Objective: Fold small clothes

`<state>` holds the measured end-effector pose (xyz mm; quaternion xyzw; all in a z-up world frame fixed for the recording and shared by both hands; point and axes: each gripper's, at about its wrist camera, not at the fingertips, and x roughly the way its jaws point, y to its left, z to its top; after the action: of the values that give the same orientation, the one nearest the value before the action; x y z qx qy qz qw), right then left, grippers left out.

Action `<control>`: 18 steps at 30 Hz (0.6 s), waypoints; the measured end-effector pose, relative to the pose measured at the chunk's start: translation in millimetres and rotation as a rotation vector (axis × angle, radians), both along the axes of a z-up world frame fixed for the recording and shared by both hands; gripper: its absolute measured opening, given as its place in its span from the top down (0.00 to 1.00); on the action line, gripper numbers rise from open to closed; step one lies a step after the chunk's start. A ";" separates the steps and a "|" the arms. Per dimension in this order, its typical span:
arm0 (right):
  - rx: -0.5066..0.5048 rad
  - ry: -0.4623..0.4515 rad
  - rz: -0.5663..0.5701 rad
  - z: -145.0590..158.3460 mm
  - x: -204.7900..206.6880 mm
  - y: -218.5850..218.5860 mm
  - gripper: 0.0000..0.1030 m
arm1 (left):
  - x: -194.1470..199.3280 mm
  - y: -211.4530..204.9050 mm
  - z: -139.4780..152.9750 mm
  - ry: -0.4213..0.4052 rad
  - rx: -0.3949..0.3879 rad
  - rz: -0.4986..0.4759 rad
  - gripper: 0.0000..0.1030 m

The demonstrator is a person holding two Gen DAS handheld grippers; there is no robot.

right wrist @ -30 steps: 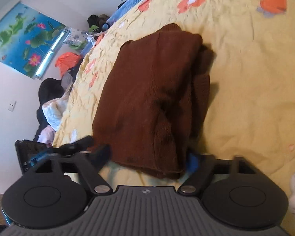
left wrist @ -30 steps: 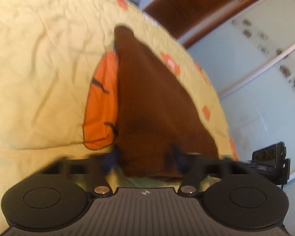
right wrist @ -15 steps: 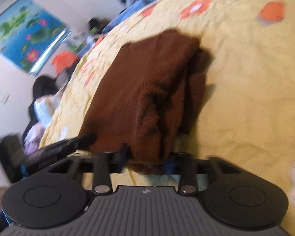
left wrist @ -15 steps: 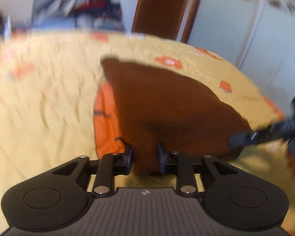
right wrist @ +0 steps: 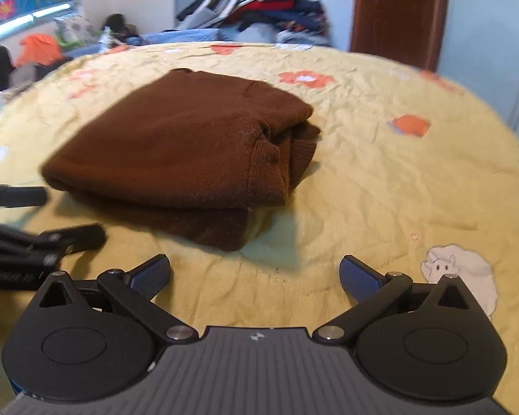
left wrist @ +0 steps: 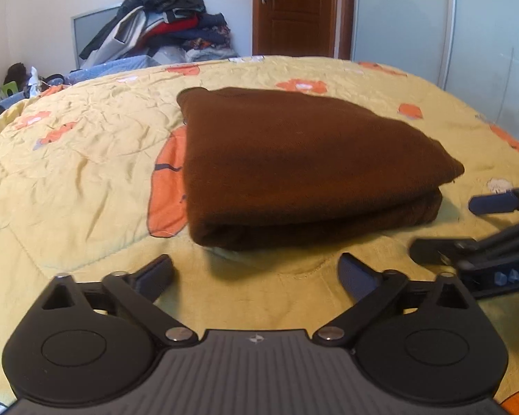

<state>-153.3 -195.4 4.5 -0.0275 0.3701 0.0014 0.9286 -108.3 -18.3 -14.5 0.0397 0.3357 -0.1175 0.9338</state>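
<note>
Jaws of both the left gripper [left wrist: 256,273] and right gripper [right wrist: 256,273] are opening, nothing between (partial "OAS" lettering at three o'clock); folded brown sweater [left wrist: 294,162] at twelve o'clock, yellow bedspread [left wrist: 69,173] all round.

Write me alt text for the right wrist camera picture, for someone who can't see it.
A folded brown sweater lies on a yellow quilt with orange flowers, just beyond the right gripper, whose jaws are opening with nothing between them. The left gripper reaches in from the left edge, beside the sweater; piled clothes and a wooden door stand behind.

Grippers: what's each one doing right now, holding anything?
Left gripper: jaws opening, empty, short of the brown sweater.
Right gripper: jaws opening, empty.
</note>
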 end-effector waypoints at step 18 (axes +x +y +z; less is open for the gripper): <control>-0.001 -0.065 -0.103 -9.6 11.0 1.4 0.00 | -3.9 -0.1 -1.4 -0.006 0.000 0.006 0.00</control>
<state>-142.3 -194.1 -5.1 -0.0090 0.3408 -0.0478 0.9389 -112.3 -18.4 -16.0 0.0389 0.3330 -0.1146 0.9351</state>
